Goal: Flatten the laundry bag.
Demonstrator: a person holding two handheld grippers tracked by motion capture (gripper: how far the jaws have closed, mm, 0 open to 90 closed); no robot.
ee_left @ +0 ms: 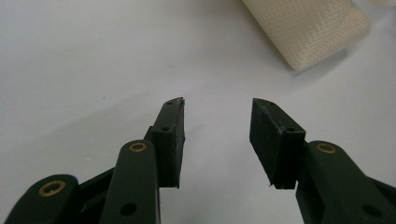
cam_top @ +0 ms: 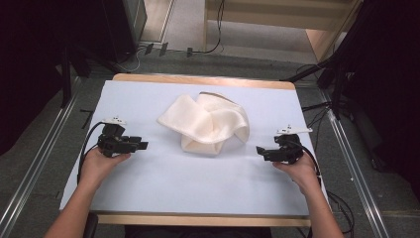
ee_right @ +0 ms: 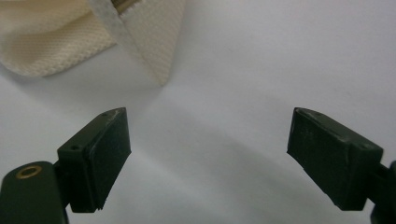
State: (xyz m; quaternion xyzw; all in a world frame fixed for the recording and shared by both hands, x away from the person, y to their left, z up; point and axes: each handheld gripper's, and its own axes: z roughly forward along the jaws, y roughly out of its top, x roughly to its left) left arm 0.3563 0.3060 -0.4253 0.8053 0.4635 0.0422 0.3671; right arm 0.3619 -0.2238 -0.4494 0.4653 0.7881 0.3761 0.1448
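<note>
Left gripper [cam_top: 141, 145]: lower left of centre in the high view, held in the person's left hand [cam_top: 101, 163], jaws pointing right toward frame centre, spread apart with nothing between them. Right gripper [cam_top: 260, 150]: lower right of centre, in the right hand [cam_top: 297, 171], jaws pointing left, also apart and empty. Both sit low over the pale blue table top [cam_top: 163, 183]. Crumpled cream towel [cam_top: 208, 124] lies between them at frame centre, slightly higher in the picture, bunched in loose folds. It's clear of both grippers and nearer the right one. Black cables trail from each gripper toward the table's side edges. The table's wooden edge shows along the top and bottom of the blue sheet; grey floor with metal rails lies either side.

Left gripper view: left gripper [ee_left: 217, 135] with the two black pads parted by a moderate gap, bare table surface [ee_left: 93, 70] showing between. Nothing gripped. A rolled fold of the towel [ee_left: 313, 28] sits upper right, knit weave visible, well ahead of the pad tips and not touching.

Right gripper view: right gripper [ee_right: 208, 154] with jaws wider apart, empty, table [ee_right: 280, 56] visible between. Towel [ee_right: 70, 32] in upper left, one pointed corner hanging toward the centre, just ahead of the left pad but apart from it.
</note>
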